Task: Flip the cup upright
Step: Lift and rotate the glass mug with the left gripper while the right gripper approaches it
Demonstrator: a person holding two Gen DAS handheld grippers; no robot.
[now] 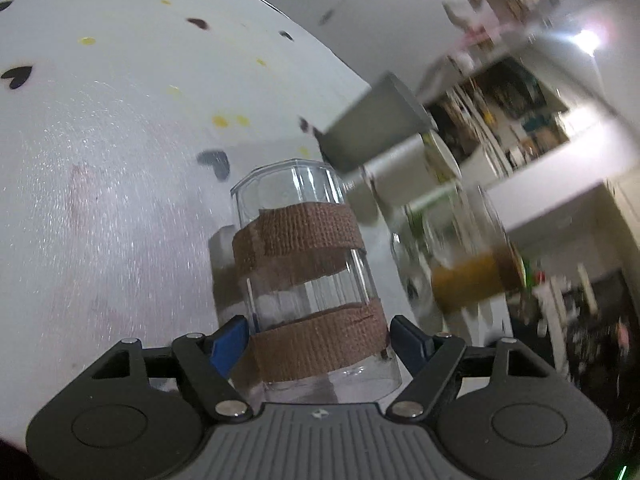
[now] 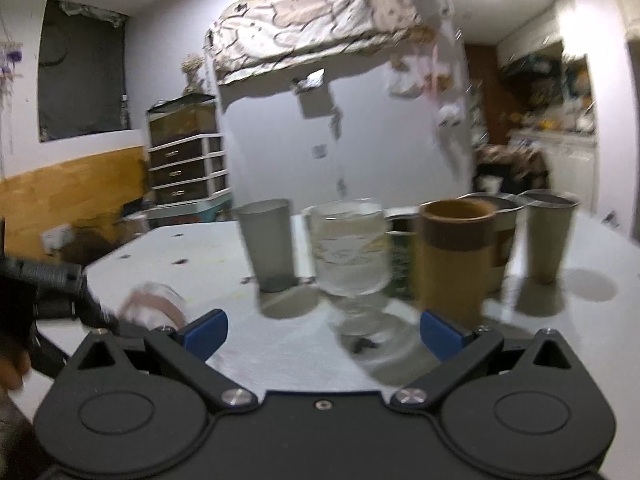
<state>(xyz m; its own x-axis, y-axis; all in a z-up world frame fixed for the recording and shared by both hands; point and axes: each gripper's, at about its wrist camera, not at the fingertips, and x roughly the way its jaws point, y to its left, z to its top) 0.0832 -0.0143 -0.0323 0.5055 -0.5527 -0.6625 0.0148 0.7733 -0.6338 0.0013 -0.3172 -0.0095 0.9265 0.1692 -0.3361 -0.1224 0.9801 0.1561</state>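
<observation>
A clear faceted cup (image 1: 308,272) wrapped with two brown tape bands sits between the blue pads of my left gripper (image 1: 318,342), which is shut on its lower band. The cup's closed end points away from the camera and its open end toward the gripper body. The left wrist view is strongly tilted. In the right wrist view the same cup (image 2: 154,308) shows blurred at the lower left, held by the other gripper. My right gripper (image 2: 324,332) is open and empty above the table.
A white table (image 1: 100,200) with heart and dot marks. On it stand a grey cup (image 2: 268,244), a clear stemmed glass (image 2: 350,252), a brown cup (image 2: 456,264), a metal cup (image 2: 548,236) and more behind. Drawers stand at the back left.
</observation>
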